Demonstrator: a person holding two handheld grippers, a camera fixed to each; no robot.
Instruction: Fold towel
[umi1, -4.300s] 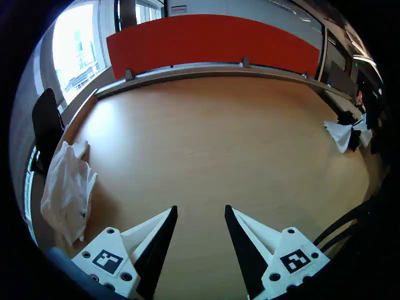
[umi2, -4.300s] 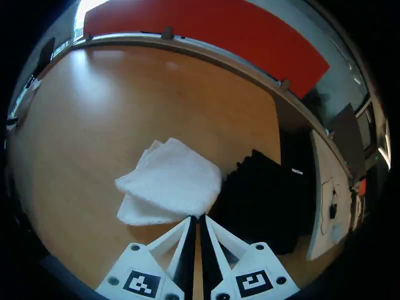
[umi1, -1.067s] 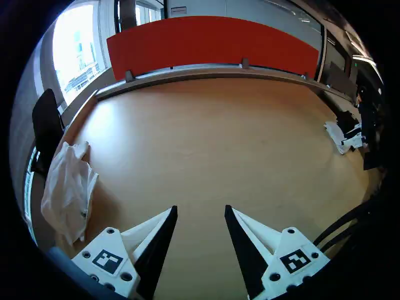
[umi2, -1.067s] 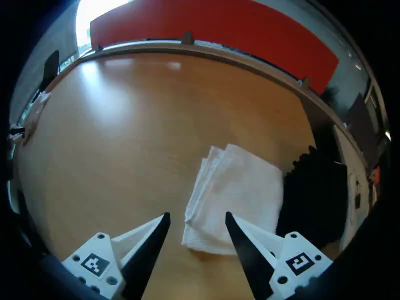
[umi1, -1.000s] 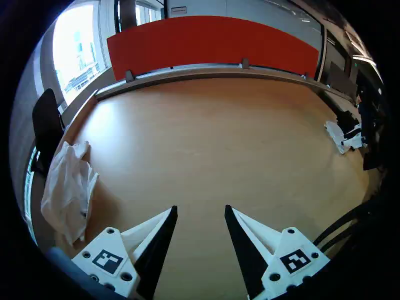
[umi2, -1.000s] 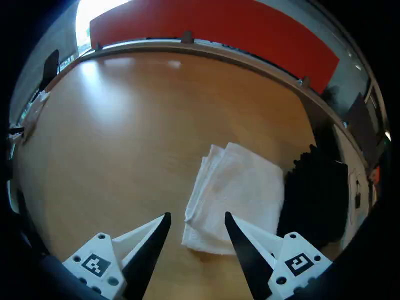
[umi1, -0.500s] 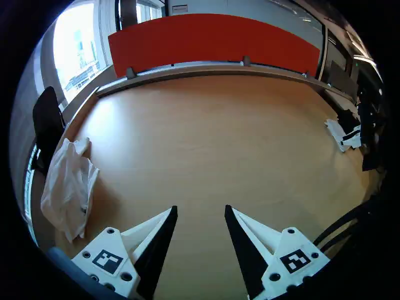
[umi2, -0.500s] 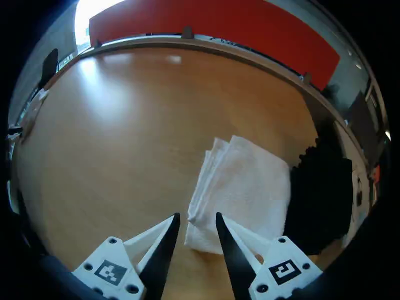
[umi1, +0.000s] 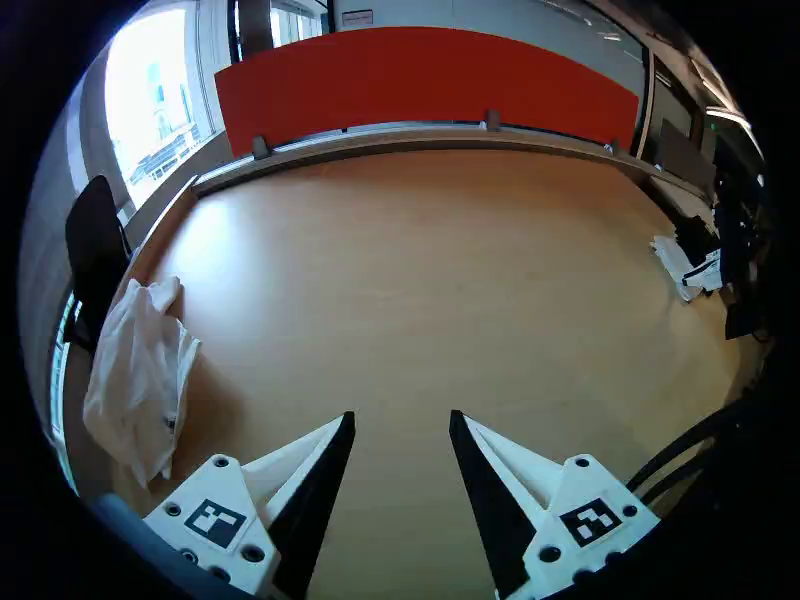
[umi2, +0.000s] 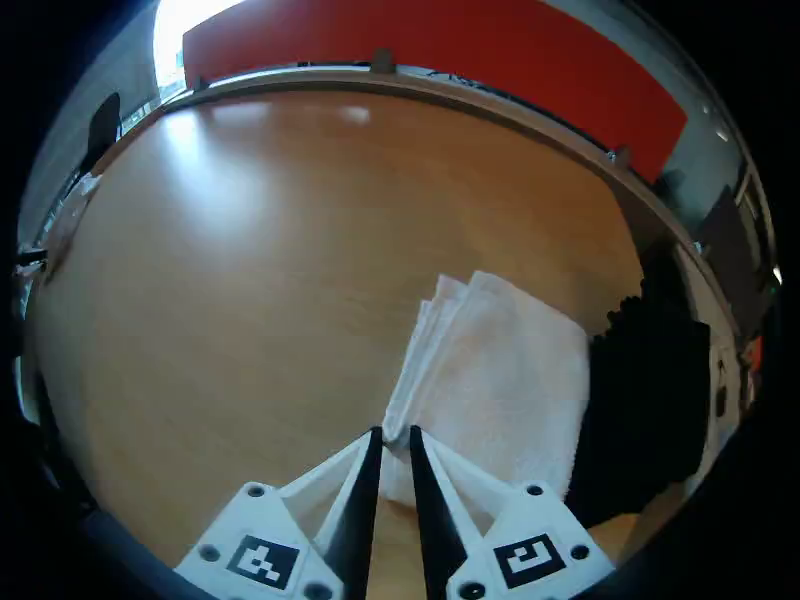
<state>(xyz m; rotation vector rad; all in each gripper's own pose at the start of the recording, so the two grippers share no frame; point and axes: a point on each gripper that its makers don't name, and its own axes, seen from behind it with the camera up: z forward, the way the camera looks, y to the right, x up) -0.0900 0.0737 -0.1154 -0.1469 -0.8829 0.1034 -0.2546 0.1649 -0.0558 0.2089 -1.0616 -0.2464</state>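
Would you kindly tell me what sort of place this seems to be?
Most likely an office: a long wooden desk backed by a red divider panel, a black chair at its end, and a bright window behind. A folded towel lies on the desk.

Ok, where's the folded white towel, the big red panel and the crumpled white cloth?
folded white towel (umi2: 505, 375): right gripper view, middle of its top layer.
big red panel (umi1: 430, 80): left gripper view, centre of its front face.
crumpled white cloth (umi1: 140, 370): left gripper view, middle of the bundle.
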